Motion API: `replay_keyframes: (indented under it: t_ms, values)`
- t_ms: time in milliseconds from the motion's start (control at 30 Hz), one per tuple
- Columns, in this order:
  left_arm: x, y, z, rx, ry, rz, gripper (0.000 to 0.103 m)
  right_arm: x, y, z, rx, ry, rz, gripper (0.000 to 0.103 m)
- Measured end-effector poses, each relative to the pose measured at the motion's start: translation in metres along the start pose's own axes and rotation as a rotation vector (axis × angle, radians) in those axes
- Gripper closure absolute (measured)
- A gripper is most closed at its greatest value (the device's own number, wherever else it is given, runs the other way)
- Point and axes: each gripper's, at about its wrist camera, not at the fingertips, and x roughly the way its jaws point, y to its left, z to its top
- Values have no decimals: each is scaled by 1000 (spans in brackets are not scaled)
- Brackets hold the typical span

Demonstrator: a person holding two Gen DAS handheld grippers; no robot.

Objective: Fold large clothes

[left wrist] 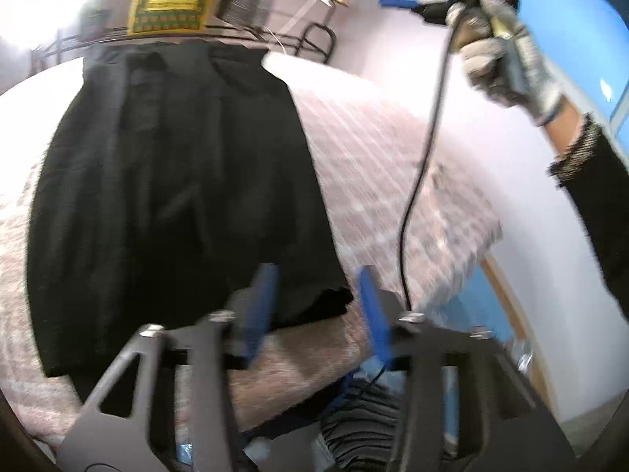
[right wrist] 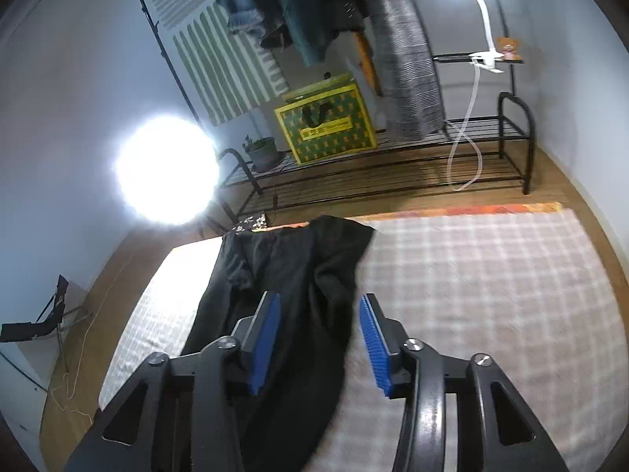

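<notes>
Two grippers, both with jaws apart and nothing between the pads; the left gripper (left wrist: 314, 310) hangs over the near corner of the black garment (left wrist: 177, 196), its blue pads clear of the cloth; the right gripper (right wrist: 320, 338) sits high above the bed, looking down at the same garment (right wrist: 291, 295), and in the left wrist view it's up top-right in a gloved hand (left wrist: 499, 51) w/ a black cable (left wrist: 416, 181) dangling off it. The garment lies flat-ish on the checked pink bedspread (right wrist: 491, 275), folded lengthwise into a long dark strip running toward the far edge of the bed; a few ridges and a rumpled patch near the far end. Beyond the bed: a black metal rack (right wrist: 393, 169) w/ a yellow-green box (right wrist: 326, 122) on it, clothes hanging above. Judgement: a fold looks just laid down, next one not yet picked up; approx halfway thru the job. To do the next step well: pinch both near corners at the hem, catching all layers; lift evenly so the strip doesn't skew; carry it to the far end and square the edges; keep that loose cable off the cloth; smooth the rumples first or they'll get locked into the fold.
</notes>
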Motion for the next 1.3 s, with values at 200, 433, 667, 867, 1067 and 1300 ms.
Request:
replay_keyframes:
  t_ms: [200,433,667,867,1067,1300]
  values:
    - [49,-22,-3,104,109,121,48,-35,-38,-33,45,15,-12,49]
    - [61,-25,-3,165,81,184,68,-13,-77,-65,156,58,20,49]
    - [37,4,12,-2,39,65,93,46,-83,-93,240,133,107,49]
    - [2,5,20,-35,-42,-2,94,108,-70,-86,245,166,150,48]
    - [-3,15,20,-86,-38,-54,94,184,-58,-62,304,199,189,39]
    - [0,23,14,-126,-22,-91,94,239,-48,-63,350,240,183,87]
